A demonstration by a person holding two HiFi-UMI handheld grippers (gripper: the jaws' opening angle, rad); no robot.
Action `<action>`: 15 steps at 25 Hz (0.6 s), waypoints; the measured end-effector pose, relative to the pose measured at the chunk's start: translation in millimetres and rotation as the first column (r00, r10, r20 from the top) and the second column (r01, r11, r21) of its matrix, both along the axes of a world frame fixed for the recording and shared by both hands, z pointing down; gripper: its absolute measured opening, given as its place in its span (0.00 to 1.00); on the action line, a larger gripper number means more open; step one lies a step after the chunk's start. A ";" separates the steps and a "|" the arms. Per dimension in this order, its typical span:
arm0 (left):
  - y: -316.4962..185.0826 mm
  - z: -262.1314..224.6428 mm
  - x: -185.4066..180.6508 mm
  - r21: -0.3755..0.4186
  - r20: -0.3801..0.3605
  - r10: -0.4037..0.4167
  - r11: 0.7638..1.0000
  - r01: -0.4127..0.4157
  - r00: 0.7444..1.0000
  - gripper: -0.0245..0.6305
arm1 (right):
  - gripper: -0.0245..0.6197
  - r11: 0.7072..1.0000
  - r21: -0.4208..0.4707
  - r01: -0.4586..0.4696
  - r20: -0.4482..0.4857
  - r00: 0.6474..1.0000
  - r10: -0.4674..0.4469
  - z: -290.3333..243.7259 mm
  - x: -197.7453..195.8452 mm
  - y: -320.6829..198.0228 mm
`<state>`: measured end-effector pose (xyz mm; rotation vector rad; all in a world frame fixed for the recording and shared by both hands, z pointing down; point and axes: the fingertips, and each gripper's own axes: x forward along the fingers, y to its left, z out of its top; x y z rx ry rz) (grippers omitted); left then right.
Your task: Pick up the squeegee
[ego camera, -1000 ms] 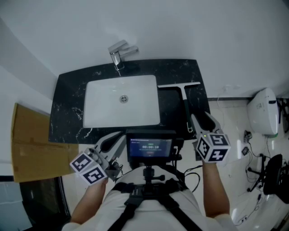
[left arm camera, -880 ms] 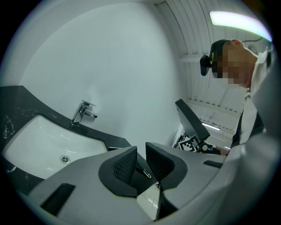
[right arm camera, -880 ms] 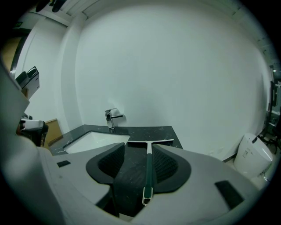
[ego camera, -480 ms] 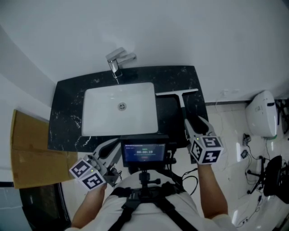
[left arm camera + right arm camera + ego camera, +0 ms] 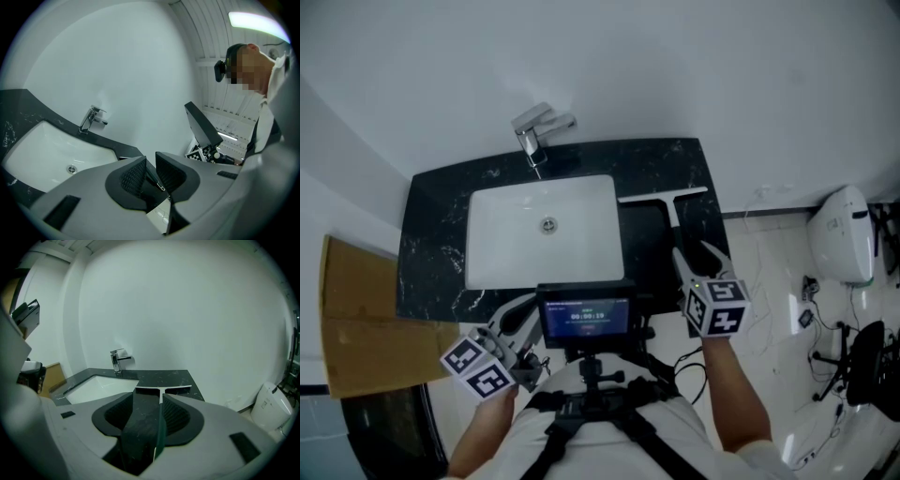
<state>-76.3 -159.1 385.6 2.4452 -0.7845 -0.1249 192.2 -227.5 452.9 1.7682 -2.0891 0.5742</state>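
The squeegee (image 5: 664,196) lies on the black marble counter (image 5: 431,244) to the right of the sink, its pale blade across the top and its dark handle running toward me. My right gripper (image 5: 698,255) sits over the near end of that handle. In the right gripper view the handle (image 5: 143,427) fills the gap between the jaws, so the right gripper (image 5: 148,397) is shut on it, and the blade (image 5: 163,390) shows beyond the tips. My left gripper (image 5: 523,315) hangs low in front of the counter's near edge. Its jaws are together and the left gripper (image 5: 151,164) holds nothing.
A white basin (image 5: 487,267) is set in the counter, with a chrome faucet (image 5: 532,131) behind it against the white wall. Flat cardboard (image 5: 356,319) lies at the left. A white appliance (image 5: 839,234) and cables stand on the floor at the right. A small screen (image 5: 586,317) sits on my chest rig.
My right gripper has slid forward along the handle, closer to the blade. The left gripper has hardly moved. The head view has shifted a little.
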 end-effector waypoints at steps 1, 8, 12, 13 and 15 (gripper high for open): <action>-0.6 0.1 0.8 -0.001 -0.001 0.002 1.000 -0.002 1.000 0.12 | 0.35 1.000 -0.002 0.000 -0.001 1.000 0.000 1.3 0.0 -1.7; -2.7 0.7 8.4 -0.006 0.003 -0.001 1.000 0.001 1.000 0.12 | 0.35 1.000 -0.020 0.013 -0.005 1.000 -0.014 9.3 0.5 -9.0; 1.3 2.3 19.9 -0.018 0.004 -0.016 1.000 0.016 1.000 0.12 | 0.35 0.999 -0.032 0.037 -0.010 0.999 -0.037 13.8 3.9 -9.3; 3.2 3.2 23.8 -0.023 0.005 -0.020 1.000 0.020 1.000 0.12 | 0.35 0.998 -0.036 0.044 -0.011 0.999 -0.044 15.1 5.6 -8.1; 6.7 6.2 31.2 -0.033 0.003 -0.027 0.999 0.027 1.000 0.12 | 0.35 0.997 -0.045 0.055 -0.012 0.998 -0.056 18.4 9.7 -6.0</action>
